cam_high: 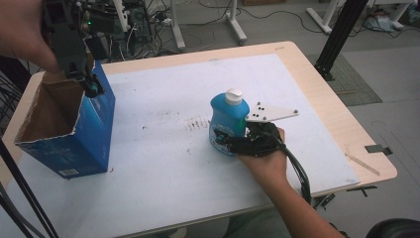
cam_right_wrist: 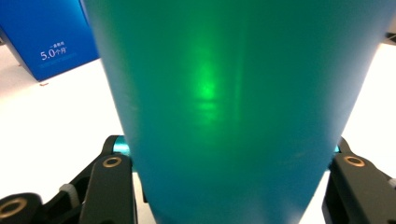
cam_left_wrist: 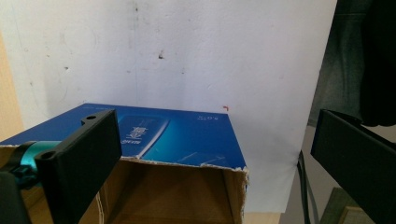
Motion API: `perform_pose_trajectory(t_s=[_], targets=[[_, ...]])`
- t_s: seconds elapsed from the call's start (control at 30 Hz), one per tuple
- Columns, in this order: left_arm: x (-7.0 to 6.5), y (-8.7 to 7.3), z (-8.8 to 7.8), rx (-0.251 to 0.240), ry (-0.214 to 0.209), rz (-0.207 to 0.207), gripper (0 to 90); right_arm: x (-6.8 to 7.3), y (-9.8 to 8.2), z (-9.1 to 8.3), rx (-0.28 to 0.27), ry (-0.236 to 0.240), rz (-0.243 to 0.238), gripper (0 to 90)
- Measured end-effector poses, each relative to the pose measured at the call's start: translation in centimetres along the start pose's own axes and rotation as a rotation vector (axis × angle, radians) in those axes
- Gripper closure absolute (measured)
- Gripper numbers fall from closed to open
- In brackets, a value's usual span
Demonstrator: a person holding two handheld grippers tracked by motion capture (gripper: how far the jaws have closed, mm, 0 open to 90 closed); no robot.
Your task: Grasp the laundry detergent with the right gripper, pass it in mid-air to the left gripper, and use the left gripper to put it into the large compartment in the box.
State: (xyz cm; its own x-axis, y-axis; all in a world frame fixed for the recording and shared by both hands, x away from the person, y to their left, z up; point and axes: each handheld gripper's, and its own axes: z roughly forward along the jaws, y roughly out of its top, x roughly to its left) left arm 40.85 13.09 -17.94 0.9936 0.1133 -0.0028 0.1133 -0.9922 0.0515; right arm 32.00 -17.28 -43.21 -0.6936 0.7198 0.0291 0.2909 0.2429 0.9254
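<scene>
White tabletop (cam_high: 163,163); cabled floor beyond

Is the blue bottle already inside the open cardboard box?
No, the blue bottle stands upright on the table, apart from the box.

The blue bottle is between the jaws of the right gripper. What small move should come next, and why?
Probably lift the blue bottle straight up. The right gripper has its jaws against both sides of it, and it stands upright on the table. The left gripper is at the open blue box, likely its destination.
</scene>
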Motion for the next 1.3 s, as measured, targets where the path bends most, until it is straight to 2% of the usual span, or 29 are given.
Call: perform_pose_trajectory(t_s=[0.2,0.33,0.4,0.57,0.7,0.77,0.97,1.27,1.3], targets=[[-0.2,0.2,0.1,0.007,0.007,0.016,1.6,0.1,0.4,0.0,0.015,-0.003,-0.022,44.8],[-0.3,0.3,0.1,0.001,0.016,0.030,1.7,0.1,0.7,-0.1,0.019,0.032,-0.032,45.1],[-0.4,0.3,0.0,0.002,0.020,0.034,1.6,0.1,0.8,-0.1,0.021,0.034,-0.036,45.1],[-0.5,0.5,0.0,-0.002,0.023,0.039,1.6,0.3,1.8,-0.5,0.038,0.063,-0.077,45.2],[-0.6,0.7,0.0,-0.009,0.025,0.049,1.7,0.4,3.0,-0.7,0.032,0.093,-0.094,45.2],[-0.8,1.0,-0.1,-0.012,0.022,0.062,1.7,0.4,4.3,-0.9,0.028,0.123,-0.111,45.2],[-1.1,1.4,-0.2,-0.030,0.012,0.072,1.6,0.5,6.3,-1.2,0.033,0.182,-0.133,45.2],[-1.8,2.5,0.0,-0.025,-0.003,0.092,1.6,1.0,8.5,-0.9,0.053,0.281,-0.184,45.2],[-1.9,2.7,0.0,-0.023,-0.005,0.104,1.6,1.1,8.7,-0.8,0.053,0.295,-0.189,45.2]])
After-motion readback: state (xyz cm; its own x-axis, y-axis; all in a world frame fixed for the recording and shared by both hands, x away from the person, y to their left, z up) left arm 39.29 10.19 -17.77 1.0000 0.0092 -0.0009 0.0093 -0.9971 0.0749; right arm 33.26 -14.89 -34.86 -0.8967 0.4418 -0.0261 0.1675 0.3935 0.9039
